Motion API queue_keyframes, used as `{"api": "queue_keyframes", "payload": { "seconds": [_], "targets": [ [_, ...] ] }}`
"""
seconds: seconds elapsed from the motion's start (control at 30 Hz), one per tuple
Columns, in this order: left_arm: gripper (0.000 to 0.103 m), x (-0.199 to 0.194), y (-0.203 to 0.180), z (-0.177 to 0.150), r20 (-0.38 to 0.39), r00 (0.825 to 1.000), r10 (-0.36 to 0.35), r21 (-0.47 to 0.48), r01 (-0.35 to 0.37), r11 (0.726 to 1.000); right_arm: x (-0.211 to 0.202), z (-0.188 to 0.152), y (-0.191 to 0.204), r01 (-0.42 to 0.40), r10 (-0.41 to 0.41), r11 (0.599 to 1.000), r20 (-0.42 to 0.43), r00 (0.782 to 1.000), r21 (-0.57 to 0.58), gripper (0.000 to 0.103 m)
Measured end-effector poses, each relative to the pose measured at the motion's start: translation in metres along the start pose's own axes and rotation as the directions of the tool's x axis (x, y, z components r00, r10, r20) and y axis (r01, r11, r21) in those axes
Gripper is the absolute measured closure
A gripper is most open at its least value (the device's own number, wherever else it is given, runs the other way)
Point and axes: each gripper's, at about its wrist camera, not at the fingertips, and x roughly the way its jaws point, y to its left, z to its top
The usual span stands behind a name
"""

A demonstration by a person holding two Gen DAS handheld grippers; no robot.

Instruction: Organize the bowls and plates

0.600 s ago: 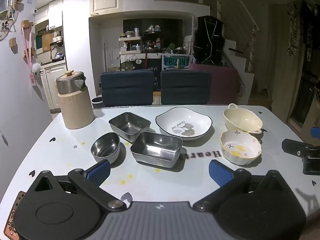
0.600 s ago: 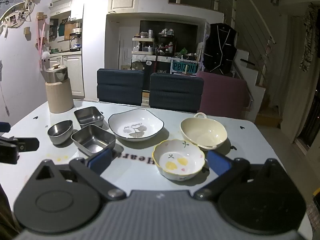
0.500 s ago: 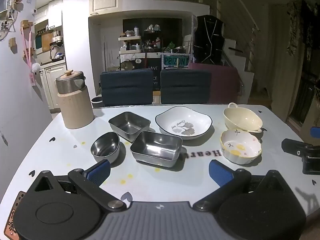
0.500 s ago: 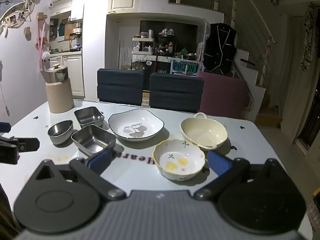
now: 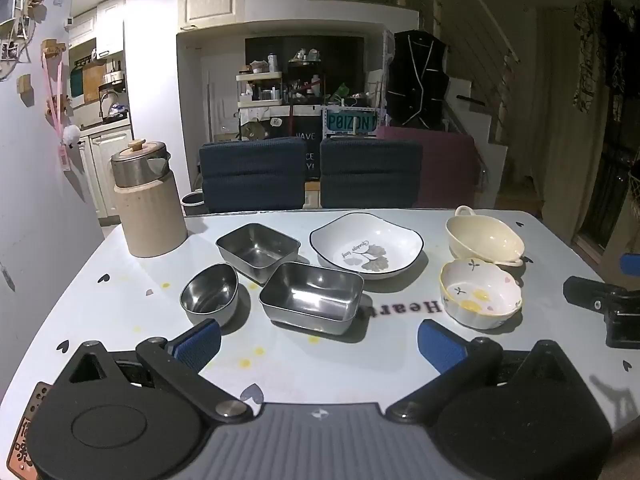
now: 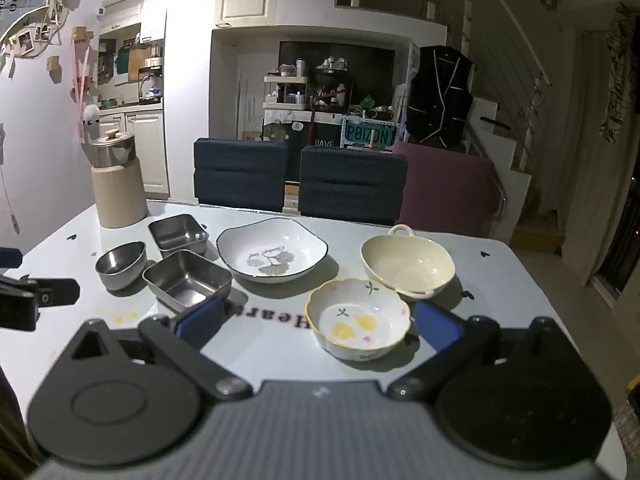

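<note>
I've got both grippers hovering w/ fingers spread wide, nothing between them: left gripper (image 5: pixel 318 338), right gripper (image 6: pixel 316 320). Landmark = white plate (image 5: pixel 366 245) on the table (image 5: pixel 100 304): two steel trays (image 5: pixel 312 297) and a steel bowl (image 5: pixel 209 294) sit left of it, cream bowl (image 5: pixel 484 240) and flowered bowl (image 5: pixel 480 298) right of it, all apart.

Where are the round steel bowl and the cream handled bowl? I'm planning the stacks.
round steel bowl (image 5: pixel 208 294), left wrist view, inner hollow.
cream handled bowl (image 6: pixel 406 266), right wrist view, inner wall.
</note>
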Motion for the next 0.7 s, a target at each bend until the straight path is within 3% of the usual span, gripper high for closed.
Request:
{"api": "queue_keyframes", "payload": {
  "seconds": [0.7],
  "targets": [
    [0.0, 0.0002, -0.0033, 0.002, -0.009, 1.0, -0.008, 0.001, 0.008, 1.0, 0.0017, 0.0001, -0.0002, -0.003, 0.003, 1.0, -0.002, 1.0, 0.002, 0.0]
  ]
}}
